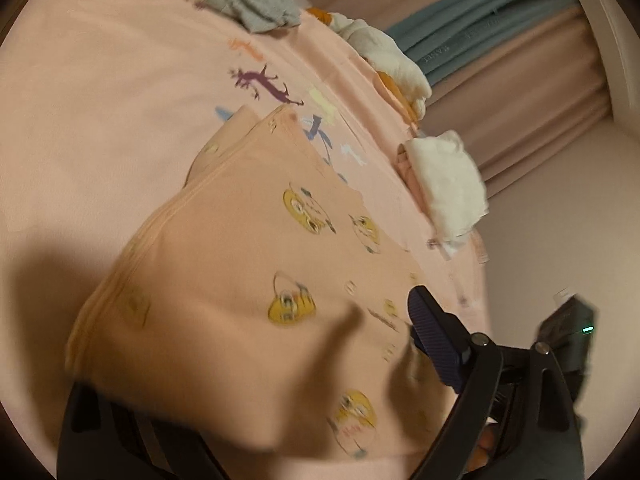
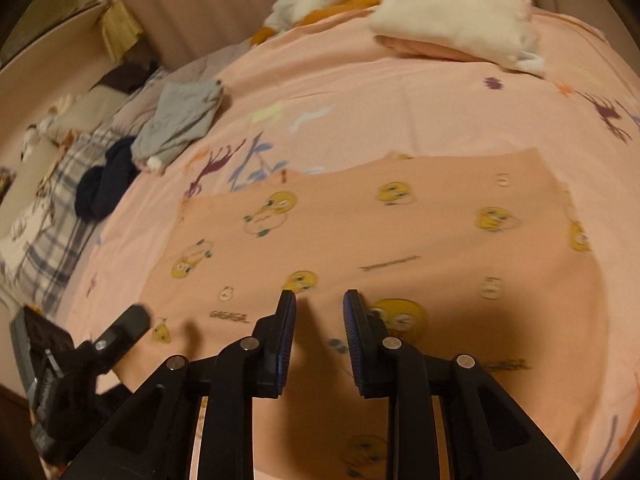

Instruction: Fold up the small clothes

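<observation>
- Peach garment [image 2: 400, 232] printed with yellow cartoon faces lies spread flat on the pink bed sheet [image 2: 360, 92].
- Right gripper [image 2: 320, 300] hovers at the garment's near edge, jaws slightly parted, pinching nothing.
- Left gripper [image 2: 120, 328] sits beside the garment's left edge, jaws spread wide, empty.
- Beyond the garment: a folded white-and-pink pile [image 2: 452, 20] and grey clothes [image 2: 180, 120].
</observation>
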{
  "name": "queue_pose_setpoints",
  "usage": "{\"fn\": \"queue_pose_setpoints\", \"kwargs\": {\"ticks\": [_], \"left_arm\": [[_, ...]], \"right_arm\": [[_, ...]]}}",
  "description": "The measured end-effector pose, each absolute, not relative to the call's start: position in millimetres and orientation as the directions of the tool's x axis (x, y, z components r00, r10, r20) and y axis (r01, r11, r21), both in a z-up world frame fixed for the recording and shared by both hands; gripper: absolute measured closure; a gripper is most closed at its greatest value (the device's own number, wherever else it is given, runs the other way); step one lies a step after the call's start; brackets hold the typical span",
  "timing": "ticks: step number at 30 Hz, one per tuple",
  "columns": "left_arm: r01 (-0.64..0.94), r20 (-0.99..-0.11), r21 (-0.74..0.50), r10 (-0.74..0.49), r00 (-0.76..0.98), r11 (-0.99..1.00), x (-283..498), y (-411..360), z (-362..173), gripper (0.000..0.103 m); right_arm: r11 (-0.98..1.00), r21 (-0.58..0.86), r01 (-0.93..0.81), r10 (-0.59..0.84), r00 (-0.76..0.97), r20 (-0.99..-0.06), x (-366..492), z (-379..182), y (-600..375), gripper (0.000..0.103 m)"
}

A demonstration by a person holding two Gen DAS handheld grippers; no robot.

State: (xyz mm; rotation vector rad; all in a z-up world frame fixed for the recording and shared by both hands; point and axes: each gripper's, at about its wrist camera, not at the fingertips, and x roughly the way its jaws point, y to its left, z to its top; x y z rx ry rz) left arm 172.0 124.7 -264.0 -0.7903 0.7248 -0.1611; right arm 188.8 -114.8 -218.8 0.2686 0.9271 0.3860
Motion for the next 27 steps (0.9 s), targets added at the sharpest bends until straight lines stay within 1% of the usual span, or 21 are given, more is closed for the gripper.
{"fn": "queue_pose_setpoints", "kwargs": {"ticks": [2,4,5,6,8,9,11,12,14,17,19,22,26,27], "left_arm": [[-0.128,-0.563,-0.664,-0.379,0.734,0.737,180.4,121.1,-263.5,0.013],[-0.126,-0.567,-0.659,-0.381,0.73,0.742,182.5,125.1,-265.5,0.021],[-0.144,-0.576,-0.656,-0.368,0.73,0.741,182.5,129.3,-267.5,0.035],[-0.176,-0.591,-0.651,-0.348,0.728,0.738,183.3,134.7,-270.5,0.054],[-0.238,-0.599,-0.676,-0.332,0.729,0.697,184.3,148.5,-279.9,0.074],[-0.254,-0.582,-0.715,-0.353,0.733,0.652,184.7,156.5,-286.3,0.08],[-0.269,-0.556,-0.767,-0.394,0.732,0.582,186.5,167.1,-294.1,0.083],[-0.269,-0.558,-0.766,-0.396,0.73,0.583,187.4,167.6,-293.5,0.083],[-0.264,-0.571,-0.742,-0.373,0.731,0.616,187.0,163.2,-289.9,0.084],[-0.255,-0.59,-0.697,-0.333,0.736,0.671,187.0,155.1,-283.0,0.084],[-0.257,-0.587,-0.705,-0.341,0.734,0.662,187.6,156.8,-283.4,0.084],[-0.258,-0.588,-0.708,-0.347,0.731,0.657,189.0,157.3,-284.2,0.085],[-0.248,-0.61,-0.661,-0.315,0.727,0.708,189.5,150.8,-278.2,0.086],[-0.246,-0.617,-0.645,-0.304,0.726,0.723,189.6,148.6,-276.0,0.086]], "right_arm": [[0.888,0.406,-0.217,0.457,0.526,-0.718,188.6,-222.5,-112.3,0.076],[0.876,0.441,-0.198,0.474,0.525,-0.707,191.7,-232.7,-114.5,0.076],[0.867,0.463,-0.184,0.486,0.516,-0.705,192.4,-238.1,-117.4,0.076],[0.853,0.492,-0.174,0.505,0.514,-0.693,194.0,-242.1,-119.3,0.076],[0.829,0.536,-0.158,0.535,0.505,-0.678,195.4,-243.5,-124.8,0.077],[0.829,0.537,-0.156,0.536,0.496,-0.683,196.6,-243.0,-125.7,0.079],[0.842,0.515,-0.161,0.52,0.5,-0.693,194.8,-243.1,-122.3,0.083],[0.849,0.503,-0.162,0.51,0.507,-0.696,193.4,-243.8,-121.2,0.084],[0.864,0.477,-0.163,0.486,0.518,-0.703,191.1,-243.7,-117.7,0.085],[0.887,0.436,-0.154,0.448,0.524,-0.724,190.3,-242.7,-115.9,0.091],[0.892,0.427,-0.147,0.437,0.525,-0.73,189.3,-242.0,-116.9,0.092],[0.881,0.448,-0.151,0.457,0.516,-0.724,189.3,-243.4,-120.7,0.092],[0.875,0.459,-0.154,0.467,0.523,-0.713,189.6,-250.7,-124.9,0.101],[0.875,0.457,-0.159,0.466,0.527,-0.711,188.8,-251.2,-124.6,0.102]]}}
